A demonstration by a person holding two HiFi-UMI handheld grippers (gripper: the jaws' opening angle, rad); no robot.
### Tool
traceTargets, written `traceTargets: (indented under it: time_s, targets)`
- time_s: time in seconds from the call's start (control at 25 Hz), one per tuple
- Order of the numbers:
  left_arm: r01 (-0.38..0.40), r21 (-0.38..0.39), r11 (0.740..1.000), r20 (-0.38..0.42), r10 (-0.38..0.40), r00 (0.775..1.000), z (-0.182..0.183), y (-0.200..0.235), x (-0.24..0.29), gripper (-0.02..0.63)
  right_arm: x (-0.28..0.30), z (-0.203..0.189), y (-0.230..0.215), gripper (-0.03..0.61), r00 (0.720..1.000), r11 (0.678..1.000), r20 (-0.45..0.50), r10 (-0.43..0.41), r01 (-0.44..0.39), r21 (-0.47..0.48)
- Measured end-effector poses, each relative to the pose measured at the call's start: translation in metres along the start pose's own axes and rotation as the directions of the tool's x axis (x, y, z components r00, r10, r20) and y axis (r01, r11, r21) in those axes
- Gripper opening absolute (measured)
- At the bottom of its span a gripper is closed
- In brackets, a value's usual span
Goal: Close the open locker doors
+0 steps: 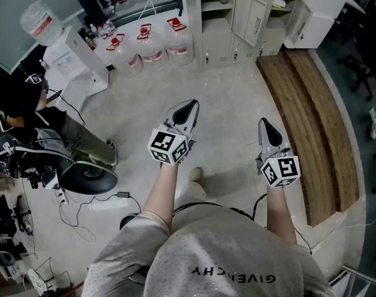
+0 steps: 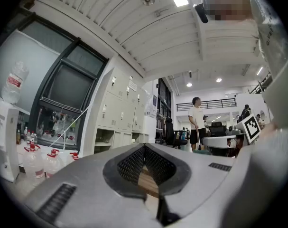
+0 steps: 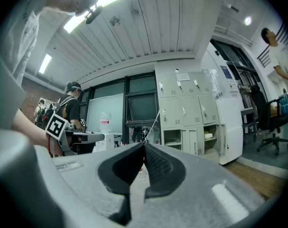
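Note:
Grey lockers stand against the far wall, well ahead of both grippers. One grey door hangs open in the middle, and a larger white door stands open at the right end. Open compartments show between them. The lockers and the white open door also show in the right gripper view, and the lockers appear in the left gripper view. My left gripper is shut and empty, held level toward the lockers. My right gripper is shut on nothing, beside it.
Several water bottles and a white dispenser stand at the back left. A seated person and cables are on the left. A raised wooden strip runs along the right. Another person stands far off.

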State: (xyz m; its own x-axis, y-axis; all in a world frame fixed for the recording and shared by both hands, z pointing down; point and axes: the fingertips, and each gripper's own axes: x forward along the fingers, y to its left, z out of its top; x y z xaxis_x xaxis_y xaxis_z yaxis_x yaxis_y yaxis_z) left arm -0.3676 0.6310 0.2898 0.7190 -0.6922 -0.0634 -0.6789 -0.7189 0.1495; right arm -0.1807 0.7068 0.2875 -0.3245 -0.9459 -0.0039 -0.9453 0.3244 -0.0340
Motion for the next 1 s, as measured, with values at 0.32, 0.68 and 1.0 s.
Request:
traceTargets:
  time_s: [0.32,0.68,1.0]
  targets:
    - [0.041,-0.015,0.999,-0.030,-0.041,0.999,-0.008,0.074,0.045,-0.002,0.084,-0.019,-0.004,-0.003,0.999,0.999,-0.022,-0.045,0.046,0.005]
    - [0.110,-0.031,0.993,-0.063,-0.112,0.992,-0.013,0.128,0.089,-0.002,0.140,-0.031,-0.018,-0.002,0.991,0.991,-0.037,-0.129,0.130,0.044]
    - [0.140,-0.047,0.989,-0.067,-0.143,0.987,-0.015,0.160,0.116,-0.002,0.182,-0.041,-0.029,0.037,0.986,0.982,-0.047,-0.161,0.165,0.088]
